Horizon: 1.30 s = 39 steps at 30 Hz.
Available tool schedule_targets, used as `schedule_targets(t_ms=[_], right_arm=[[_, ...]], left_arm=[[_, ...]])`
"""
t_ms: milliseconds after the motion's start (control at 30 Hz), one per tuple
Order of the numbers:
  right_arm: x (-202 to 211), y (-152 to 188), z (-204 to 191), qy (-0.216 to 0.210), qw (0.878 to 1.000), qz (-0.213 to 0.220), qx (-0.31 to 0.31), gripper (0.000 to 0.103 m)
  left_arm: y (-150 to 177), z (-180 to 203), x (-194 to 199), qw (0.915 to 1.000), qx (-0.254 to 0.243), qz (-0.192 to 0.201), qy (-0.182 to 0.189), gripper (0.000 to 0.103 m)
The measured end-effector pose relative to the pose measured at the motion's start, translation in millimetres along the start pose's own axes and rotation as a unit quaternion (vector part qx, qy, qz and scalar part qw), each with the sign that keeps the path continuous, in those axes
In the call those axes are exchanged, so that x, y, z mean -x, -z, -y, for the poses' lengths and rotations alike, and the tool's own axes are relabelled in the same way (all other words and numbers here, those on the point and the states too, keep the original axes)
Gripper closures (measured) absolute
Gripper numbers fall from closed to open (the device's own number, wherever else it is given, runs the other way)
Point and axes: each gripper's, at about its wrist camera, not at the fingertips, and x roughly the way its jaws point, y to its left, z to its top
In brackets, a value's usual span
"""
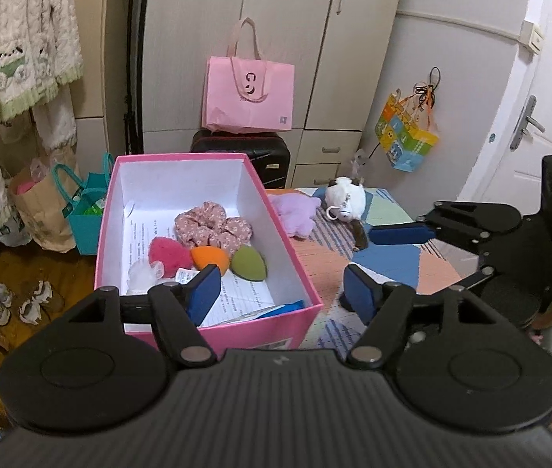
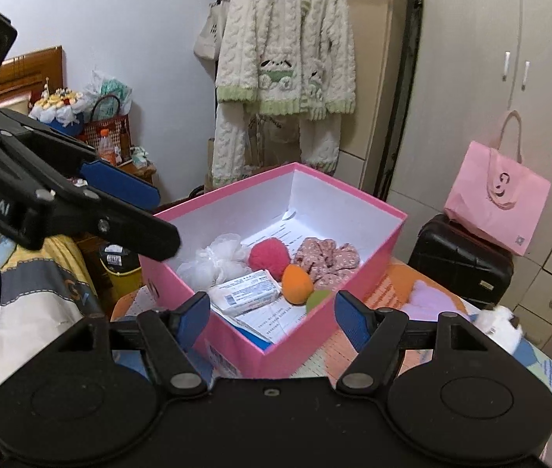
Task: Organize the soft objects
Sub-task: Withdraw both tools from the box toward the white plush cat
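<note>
Lettering on the side of my left gripper (image 2: 128,210) reads "Robot.AI" in the right wrist view; the pink shopping bag (image 1: 250,95) on the black suitcase (image 1: 262,154) carries a logo I cannot read, and the papers lining the pink box (image 1: 307,292) are printed too small to make out.

The box sits on the patchwork tabletop (image 1: 404,269), its long axis running away from me in the left view and skewed toward the upper right in the right view. Inside lie a floral scrunchie (image 1: 213,226), a red pompom (image 1: 170,254), an orange sponge (image 1: 209,257) and a green sponge (image 1: 248,262) with its tip pointing up and right.

Only the right view shows a white mesh puff (image 2: 213,259) and a labelled packet (image 2: 246,290) clearly. Only the left view shows the lilac plush (image 1: 295,210) and the white plush toy (image 1: 344,199) whole on the table beside the box.

My left gripper (image 1: 285,292) stands spread with nothing between its pads. My right gripper (image 2: 272,318) is likewise spread and empty, hanging over the near corner of the box.
</note>
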Motion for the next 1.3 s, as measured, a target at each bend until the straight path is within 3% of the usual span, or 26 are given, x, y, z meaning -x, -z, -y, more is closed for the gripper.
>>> schedule_targets(t_ms=[333, 833, 1133, 1300], right_arm=[[48, 28, 41, 0.028, 0.999, 0.004, -0.037, 0.027], [69, 60, 94, 0.045, 0.997, 0.028, -0.048, 0.026], [50, 59, 129, 0.052, 0.998, 0.031, -0.034, 0.025], [29, 69, 158, 0.063, 0.996, 0.048, -0.044, 0.025]], left_arm=[[-3, 53, 4, 0.9973, -0.054, 0.017, 0.048, 0.034], [-28, 107, -65, 0.9917, -0.076, -0.012, 0.103, 0.034], [-43, 122, -116, 0.9908, -0.061, 0.000, 0.121, 0.031], [-44, 117, -153, 0.9904, -0.013, 0.003, 0.138, 0.029]])
